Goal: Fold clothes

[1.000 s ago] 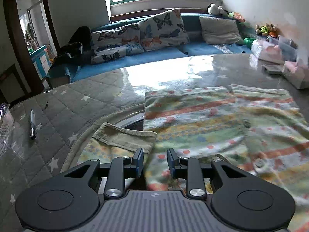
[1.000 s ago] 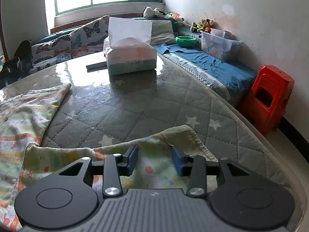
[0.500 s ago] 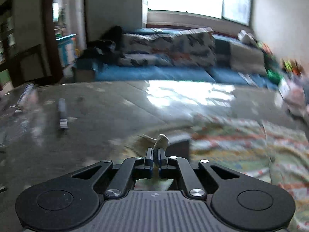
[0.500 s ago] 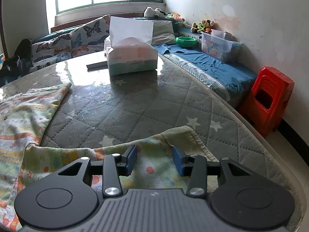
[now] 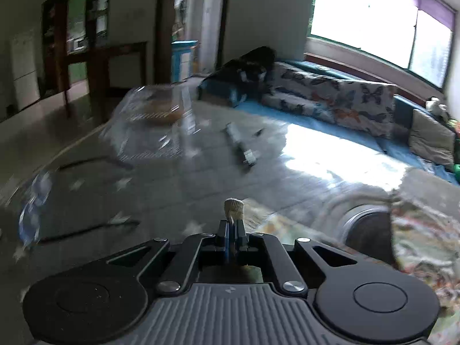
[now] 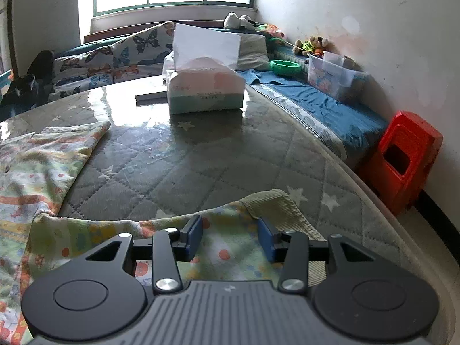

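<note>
Right, left gripper [image 5: 231, 231] has its jaws pinched tight on a ribbed beige cuff [image 5: 233, 207] of the patterned garment [image 5: 422, 244]; the cuff tip pokes up just past the fingertips. The rest of that sleeve trails off to the right, down toward the garment body lying on the surface [image 5: 178, 184]. Left view is heavily motion-blurred. A pen-like object [image 5: 240, 146] lies further out on the surface, and a clear plastic container [image 5: 155, 120] sits beyond it to the left; contents too blurred to tell. Butterfly-print cushions [image 5: 330, 97] line the blue sofa behind.

Right gripper [image 6: 230, 238] hovers with jaws partly spread, blue pads either side of the other sleeve [image 6: 224, 241] of the same garment; pads not pressing the cloth, which lies flat under and between them. That sleeve's ribbed cuff [image 6: 276, 207] lies just ahead and right of the jaws, near the surface edge. Garment body [image 6: 37, 166] spreads on the left side of the quilted, star-printed surface [image 6: 201, 158], which has a glossy clear cover. Tissue box [image 6: 205, 92] stands at the far side, a tissue sticking up, with a flat dark object [image 6: 151, 97] beside it on the left. Red plastic stool [image 6: 402, 158] sits on the floor to the right, by the wall.
</note>
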### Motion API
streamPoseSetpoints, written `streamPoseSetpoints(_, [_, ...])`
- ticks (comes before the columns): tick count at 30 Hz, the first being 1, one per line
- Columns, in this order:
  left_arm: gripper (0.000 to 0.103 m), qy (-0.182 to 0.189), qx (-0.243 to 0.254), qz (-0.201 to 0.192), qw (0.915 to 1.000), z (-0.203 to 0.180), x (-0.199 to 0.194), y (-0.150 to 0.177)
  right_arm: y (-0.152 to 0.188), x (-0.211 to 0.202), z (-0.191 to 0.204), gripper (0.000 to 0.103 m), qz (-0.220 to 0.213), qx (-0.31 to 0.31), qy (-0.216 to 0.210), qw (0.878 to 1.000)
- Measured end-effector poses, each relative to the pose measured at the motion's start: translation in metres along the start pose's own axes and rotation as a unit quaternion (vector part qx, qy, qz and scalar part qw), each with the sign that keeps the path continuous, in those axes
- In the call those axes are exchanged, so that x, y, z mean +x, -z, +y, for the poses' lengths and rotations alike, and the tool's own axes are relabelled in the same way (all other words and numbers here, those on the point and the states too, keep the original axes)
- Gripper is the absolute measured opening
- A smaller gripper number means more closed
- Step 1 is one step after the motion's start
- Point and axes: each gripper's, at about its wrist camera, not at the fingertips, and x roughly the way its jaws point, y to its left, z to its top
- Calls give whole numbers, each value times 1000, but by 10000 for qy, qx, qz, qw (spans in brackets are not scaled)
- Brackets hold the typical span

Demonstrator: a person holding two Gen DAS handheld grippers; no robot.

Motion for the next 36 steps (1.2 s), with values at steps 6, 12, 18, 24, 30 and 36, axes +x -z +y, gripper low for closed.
streamPoseSetpoints(6, [3,-144,-191,220,9995,19,-1,20,-11,12,4,45,19,-200,-98,9998])
streamPoseSetpoints(12, [3,-205,-412,256,9986,31,-14,33,-23,27,7,46,34,-350,-160,9993])
streamPoseSetpoints(18, [3,-266,-724,303,9966,46,-27,46,-32,37,16,47,-3,-546,-159,9984])
streamPoseSetpoints(24, [3,-357,-739,307,9962,58,-37,53,-30,34,24,47,-52,-550,-116,9984])
streamPoseSetpoints(30, [3,-406,-739,360,9958,68,-38,51,-24,27,26,47,-112,-606,-185,9979])
streamPoseSetpoints(36, [11,-411,-505,415,9970,67,-40,46,-23,13,33,47,-88,-840,-187,9962])
